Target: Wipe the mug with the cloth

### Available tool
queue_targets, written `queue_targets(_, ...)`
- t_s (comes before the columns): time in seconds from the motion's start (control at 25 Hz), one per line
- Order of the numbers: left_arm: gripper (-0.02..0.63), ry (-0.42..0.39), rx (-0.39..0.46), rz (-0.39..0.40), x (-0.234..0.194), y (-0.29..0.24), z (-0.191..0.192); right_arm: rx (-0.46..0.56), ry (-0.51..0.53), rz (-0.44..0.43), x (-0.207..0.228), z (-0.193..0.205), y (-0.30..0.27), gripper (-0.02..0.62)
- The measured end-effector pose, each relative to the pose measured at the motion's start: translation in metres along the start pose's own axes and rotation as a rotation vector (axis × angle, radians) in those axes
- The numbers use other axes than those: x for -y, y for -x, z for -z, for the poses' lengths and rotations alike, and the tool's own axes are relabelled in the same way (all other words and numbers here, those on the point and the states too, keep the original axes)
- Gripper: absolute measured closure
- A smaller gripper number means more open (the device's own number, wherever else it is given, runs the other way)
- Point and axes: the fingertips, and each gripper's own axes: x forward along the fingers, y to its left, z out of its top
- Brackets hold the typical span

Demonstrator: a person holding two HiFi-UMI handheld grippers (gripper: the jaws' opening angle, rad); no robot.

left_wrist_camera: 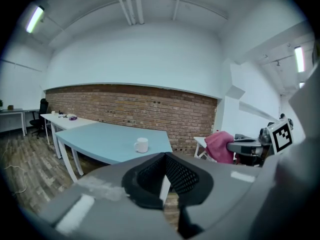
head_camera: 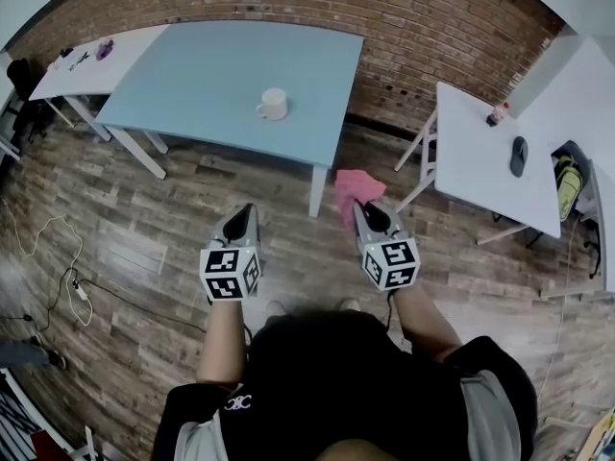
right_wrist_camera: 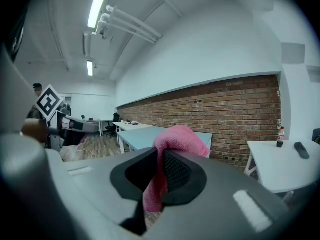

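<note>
Far left of the left gripper (head_camera: 245,213), a white table (head_camera: 82,70) stands by the brick wall (head_camera: 423,27). The left gripper is held over the wooden floor (head_camera: 144,229), its jaws pressed together with nothing between them. Ahead of both grippers, roughly between their lines, the mug (head_camera: 273,104) stands upright on a blue table (head_camera: 211,70). Its handle points left, and it is well apart from either gripper. The right gripper (head_camera: 365,213) is level with the left one and beside it. Its jaws are clamped on a pink cloth (head_camera: 354,186), which bunches up beyond the jaw tips while a fold hangs down between the pads. Ahead and to the right of the right gripper stands a second white table (head_camera: 471,176). It carries a small bottle (head_camera: 497,113) and a dark flat object (head_camera: 518,156) too small to identify.
</note>
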Motion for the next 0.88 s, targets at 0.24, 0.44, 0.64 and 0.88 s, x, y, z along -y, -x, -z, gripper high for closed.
queue_targets(0.24,0.6,-0.012,-0.012,0.032,-0.028,0.004,0.004,-0.013,-0.017,0.035,-0.027,0.007,-0.01,0.558)
queue_targets(0.44,0.6,-0.017,-0.026,0.076,-0.052,0.004,0.011,-0.021,-0.049,0.074,-0.051,0.015,-0.019,0.558)
queue_targets(0.64,0.6,-0.01,-0.033,0.105,-0.071,0.001,0.011,-0.018,-0.048,0.092,-0.071,0.011,-0.023,0.558)
queue_targets(0.88,0.6,-0.004,-0.029,0.103,-0.085,-0.009,0.011,-0.041,-0.049,0.115,-0.061,0.017,-0.034,0.558)
